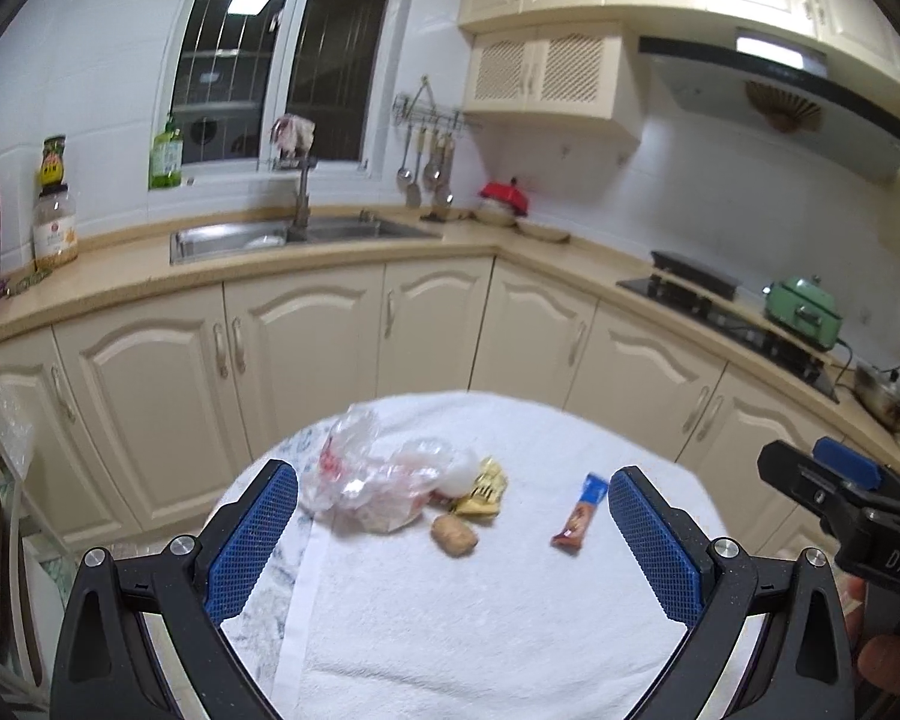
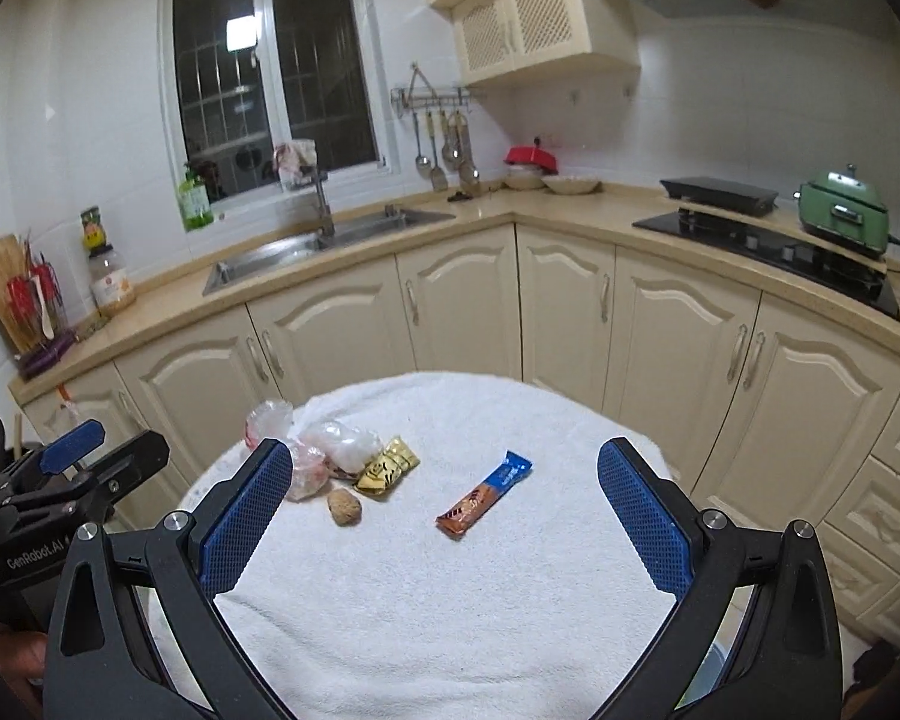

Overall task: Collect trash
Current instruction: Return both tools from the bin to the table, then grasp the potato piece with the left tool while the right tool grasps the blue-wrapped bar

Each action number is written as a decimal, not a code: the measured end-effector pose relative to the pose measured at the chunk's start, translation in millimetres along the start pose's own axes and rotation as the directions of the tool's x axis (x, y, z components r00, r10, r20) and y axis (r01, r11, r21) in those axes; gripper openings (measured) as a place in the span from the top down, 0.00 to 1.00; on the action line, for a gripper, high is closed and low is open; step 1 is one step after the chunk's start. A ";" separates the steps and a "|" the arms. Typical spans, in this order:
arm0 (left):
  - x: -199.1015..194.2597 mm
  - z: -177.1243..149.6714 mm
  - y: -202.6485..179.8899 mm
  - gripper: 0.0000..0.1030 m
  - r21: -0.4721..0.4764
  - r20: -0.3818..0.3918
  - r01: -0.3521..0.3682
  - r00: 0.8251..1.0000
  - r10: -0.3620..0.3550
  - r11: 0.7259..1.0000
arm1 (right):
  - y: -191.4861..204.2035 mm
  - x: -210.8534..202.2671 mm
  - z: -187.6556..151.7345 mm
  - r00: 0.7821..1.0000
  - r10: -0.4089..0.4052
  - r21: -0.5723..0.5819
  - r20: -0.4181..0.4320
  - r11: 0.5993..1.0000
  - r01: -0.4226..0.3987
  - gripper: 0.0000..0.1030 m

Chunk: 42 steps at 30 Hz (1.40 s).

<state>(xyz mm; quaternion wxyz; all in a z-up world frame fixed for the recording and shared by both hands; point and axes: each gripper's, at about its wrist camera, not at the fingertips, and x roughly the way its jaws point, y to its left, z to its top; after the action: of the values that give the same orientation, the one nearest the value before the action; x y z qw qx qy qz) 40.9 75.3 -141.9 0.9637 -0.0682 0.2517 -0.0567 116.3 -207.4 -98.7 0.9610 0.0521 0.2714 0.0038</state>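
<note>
Now, both grippers are held wide apart and empty above a round table (image 1: 480, 630) draped in a white towel, with nothing yet gripped. The left gripper (image 1: 453, 531) is poised over a crumpled clear plastic bag (image 1: 366, 480), while the right gripper (image 2: 444, 516) is framed around a blue-and-brown snack wrapper (image 2: 483, 495) lying alone, apart from the rest. Between them, a gold wrapper (image 2: 387, 468) is seen touching the bag pile, and a small brown lump (image 2: 344, 507), perhaps a nut or shell, is set just beside it. Trouble could be expected from the flat wrapper: the towel's pile may be pinched along with it, or the foil may be skidded sideways if the fingers are closed unevenly. The slippery bag may be only partly caught and trailed, with the gold wrapper dragged off the edge. No bin is made out in either view, so the drop-off place cannot be told; the bag's contents are blurred, and the table's near edge is cut off behind the fingers.
</note>
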 end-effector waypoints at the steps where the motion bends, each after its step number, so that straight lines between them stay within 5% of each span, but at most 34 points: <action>1: 8.2 1.5 3.2 0.01 -0.006 -0.016 -0.003 1.000 0.003 1.000 | -0.3 4.7 -1.4 1.000 0.003 0.000 -0.011 1.000 -0.003 0.00; 14: 158.2 12.2 -0.1 0.01 -0.029 -0.260 -0.034 0.965 0.026 0.999 | -20.0 116.8 -30.4 0.971 -0.017 0.026 -0.238 0.999 0.024 0.00; 26: 282.6 32.4 -29.1 0.09 -0.003 -0.363 -0.051 0.931 0.047 0.999 | -47.4 194.4 -51.1 0.929 -0.010 0.088 -0.371 0.995 0.046 0.11; 29: 313.7 28.5 -38.2 0.31 0.008 -0.409 -0.064 0.910 0.062 0.998 | -47.1 211.4 -52.5 0.921 -0.006 0.091 -0.389 0.995 0.045 0.19; 30: 320.4 28.7 -40.0 0.32 0.012 -0.409 -0.073 0.910 0.072 0.997 | -45.9 219.9 -53.9 0.917 -0.007 0.086 -0.398 0.995 0.045 0.22; 33: 328.8 28.8 -49.5 0.45 0.057 -0.369 -0.099 0.922 0.113 0.993 | -40.0 237.7 -62.3 0.905 -0.022 0.045 -0.426 0.998 0.046 0.41; 38: 341.1 34.4 -47.6 0.72 0.038 -0.357 -0.072 0.930 0.081 0.997 | -31.9 230.1 -71.8 0.921 -0.076 -0.062 -0.383 0.996 0.057 0.66; 40: 344.5 35.9 -45.9 0.74 0.030 -0.358 -0.058 0.931 0.065 0.998 | -36.7 224.7 -72.4 0.920 -0.060 -0.044 -0.388 0.998 0.047 0.79; 42: 345.9 37.2 -42.2 0.74 0.006 -0.358 -0.044 0.933 0.043 0.999 | -45.3 216.4 -75.0 0.920 -0.033 -0.014 -0.392 0.999 0.030 0.80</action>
<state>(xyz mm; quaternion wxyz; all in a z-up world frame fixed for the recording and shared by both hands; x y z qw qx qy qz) 355.9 -12.0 -268.1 0.9027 -0.0520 0.4245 -0.0467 260.8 -237.4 -279.7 0.8875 0.0422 0.4588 -0.0001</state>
